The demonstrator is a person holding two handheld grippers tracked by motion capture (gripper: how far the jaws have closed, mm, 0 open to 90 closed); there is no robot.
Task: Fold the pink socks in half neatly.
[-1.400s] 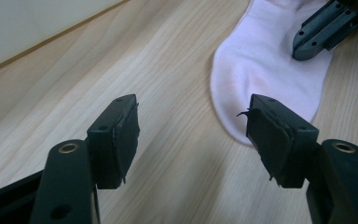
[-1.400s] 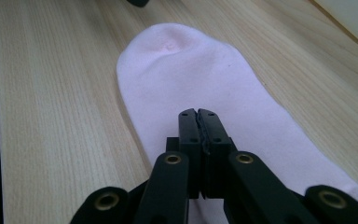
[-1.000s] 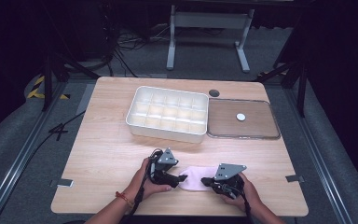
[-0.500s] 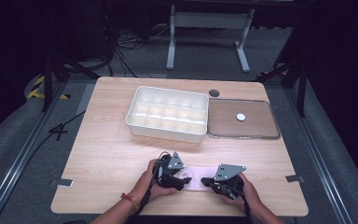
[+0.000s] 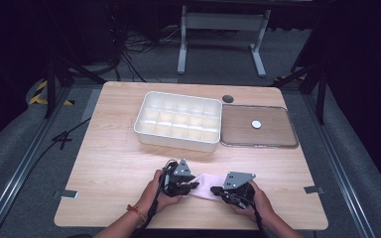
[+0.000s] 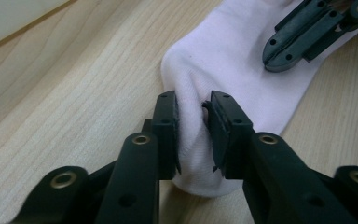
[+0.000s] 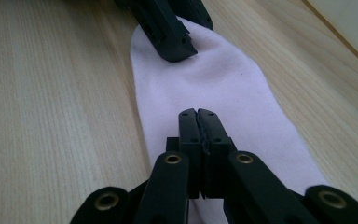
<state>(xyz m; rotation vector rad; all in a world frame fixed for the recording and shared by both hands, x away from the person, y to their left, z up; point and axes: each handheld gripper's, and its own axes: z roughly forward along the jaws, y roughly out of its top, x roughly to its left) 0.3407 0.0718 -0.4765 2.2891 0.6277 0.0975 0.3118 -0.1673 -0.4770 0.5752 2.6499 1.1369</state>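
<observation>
A pale pink sock point(image 5: 206, 186) lies flat on the wooden table point(image 5: 109, 168) near its front edge, between my two grippers. My left gripper point(image 5: 194, 186) is at the sock's left end. In the left gripper view its jaws point(image 6: 192, 105) have just been closing and pinch a raised fold of the sock point(image 6: 223, 60). My right gripper point(image 5: 217, 191) rests on the sock's right end. Its jaws point(image 7: 198, 114) are shut tight over the sock point(image 7: 214, 88), and I cannot tell whether fabric is caught between them. Each view shows the other gripper at the sock's far end: the right gripper point(image 6: 279, 58) and the left gripper point(image 7: 172, 46).
A white tray point(image 5: 178, 143) with several empty compartments stands at the middle back. Right of it lies a clear-rimmed flat lid point(image 5: 278, 134) with a small white disc point(image 5: 256, 124) on it. A dark round hole point(image 5: 227, 98) is behind them.
The left gripper's jaws have narrowed onto the sock's left end. Both hands stay about where they were, and the sock lies in the same spot.
</observation>
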